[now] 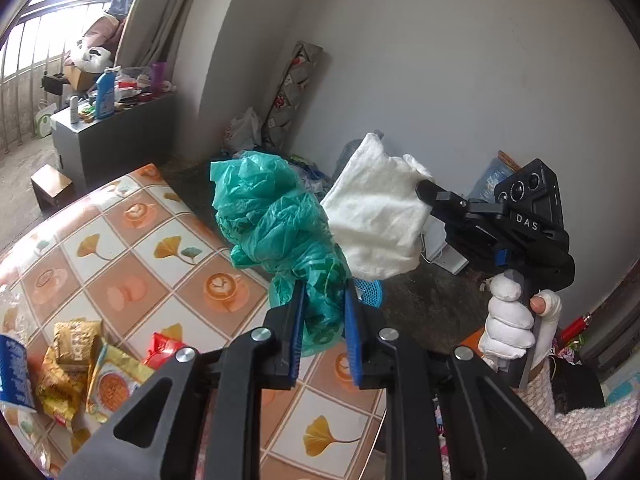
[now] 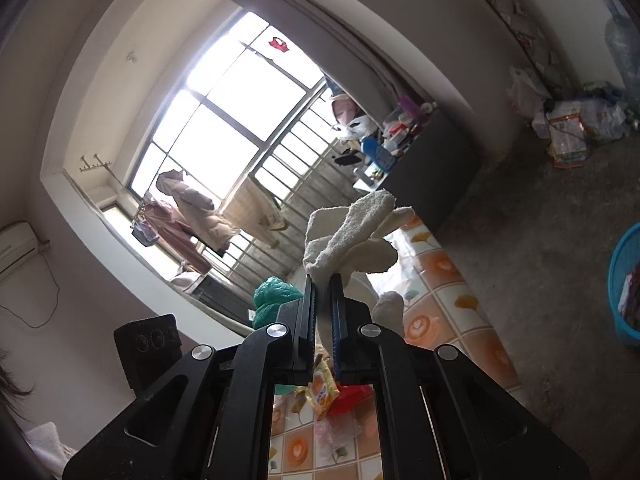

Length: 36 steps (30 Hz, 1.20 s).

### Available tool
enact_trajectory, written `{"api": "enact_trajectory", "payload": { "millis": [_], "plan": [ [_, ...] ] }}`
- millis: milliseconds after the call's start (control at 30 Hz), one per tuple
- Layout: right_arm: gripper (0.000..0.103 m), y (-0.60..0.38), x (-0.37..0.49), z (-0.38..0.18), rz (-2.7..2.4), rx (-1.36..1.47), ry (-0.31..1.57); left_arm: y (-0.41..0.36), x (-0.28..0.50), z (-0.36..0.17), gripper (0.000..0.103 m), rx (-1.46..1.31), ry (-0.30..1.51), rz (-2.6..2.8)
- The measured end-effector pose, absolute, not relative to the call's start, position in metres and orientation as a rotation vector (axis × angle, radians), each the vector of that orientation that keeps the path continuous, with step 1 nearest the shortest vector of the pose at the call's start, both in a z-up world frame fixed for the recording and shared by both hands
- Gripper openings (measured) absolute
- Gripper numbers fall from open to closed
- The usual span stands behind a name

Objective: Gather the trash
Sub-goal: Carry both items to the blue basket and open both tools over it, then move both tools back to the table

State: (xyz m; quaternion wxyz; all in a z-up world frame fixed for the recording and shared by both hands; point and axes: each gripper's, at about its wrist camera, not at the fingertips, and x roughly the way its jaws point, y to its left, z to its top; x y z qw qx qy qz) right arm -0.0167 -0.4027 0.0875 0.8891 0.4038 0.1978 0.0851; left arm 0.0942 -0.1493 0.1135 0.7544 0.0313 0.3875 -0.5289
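Note:
My left gripper (image 1: 323,296) is shut on a crumpled green plastic bag (image 1: 276,220) and holds it up above the table edge. My right gripper (image 1: 425,189) shows at the right of the left wrist view, shut on a white paper towel (image 1: 376,220) held next to the bag. In the right wrist view the right gripper (image 2: 322,280) clamps the white towel (image 2: 352,240), and the green bag (image 2: 272,298) shows just left of it. Snack wrappers (image 1: 80,364) lie on the patterned table (image 1: 132,264); some show below the right gripper (image 2: 324,392).
A blue basket (image 2: 624,280) stands on the grey floor at the right; a bit of it shows behind the bag (image 1: 372,292). A grey cabinet (image 1: 100,140) with bottles stands by the window. Bags and clutter (image 2: 568,128) lie in the corner. A blue-white packet (image 1: 14,372) lies at the table's left.

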Motion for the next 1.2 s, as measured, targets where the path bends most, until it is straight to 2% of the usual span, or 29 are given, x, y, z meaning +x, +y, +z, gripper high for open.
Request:
{"api": "enact_trajectory", "payload": {
  "millis": [200, 567, 633, 667, 700, 767, 867, 933, 1067, 1200],
  "plan": [
    [0.005, -0.481, -0.056, 0.056, -0.152, 0.863, 0.410, -0.284, 0.082, 0.092, 0.018, 0.217, 0.884, -1.322],
    [0.006, -0.592, -0.053, -0.048, -0.489, 0.946, 0.548, -0.497, 0.068, -0.013, 0.019, 0.449, 1.045, -1.474],
    [0.010, -0.608, -0.045, -0.071, -0.558, 0.954, 0.581, -0.525, 0.066, -0.039, 0.025, 0.494, 1.050, -1.480],
    [0.017, -0.616, -0.044, -0.084, -0.592, 0.950, 0.606, -0.538, 0.066, -0.053, 0.044, 0.506, 1.058, -1.468],
    [0.030, -0.624, -0.041, -0.100, -0.614, 0.956, 0.633, -0.547, 0.067, -0.068, 0.061, 0.517, 1.071, -1.451],
    [0.044, -0.635, -0.036, -0.133, -0.661, 0.959, 0.708, -0.559, 0.074, -0.091, 0.061, 0.522, 1.095, -1.393],
    [0.044, -0.638, -0.043, -0.169, -0.702, 0.988, 0.797, -0.556, 0.087, -0.103, 0.061, 0.485, 1.151, -1.338],
    [0.045, -0.634, -0.052, -0.174, -0.711, 1.005, 0.788, -0.543, 0.093, -0.095, 0.063, 0.473, 1.118, -1.333],
    [0.045, -0.618, -0.064, -0.159, -0.698, 0.995, 0.749, -0.514, 0.100, -0.057, 0.066, 0.456, 1.030, -1.327],
    [0.047, -0.598, -0.059, -0.109, -0.613, 0.951, 0.656, -0.468, 0.111, 0.009, 0.066, 0.404, 0.943, -1.328]
  ]
}}
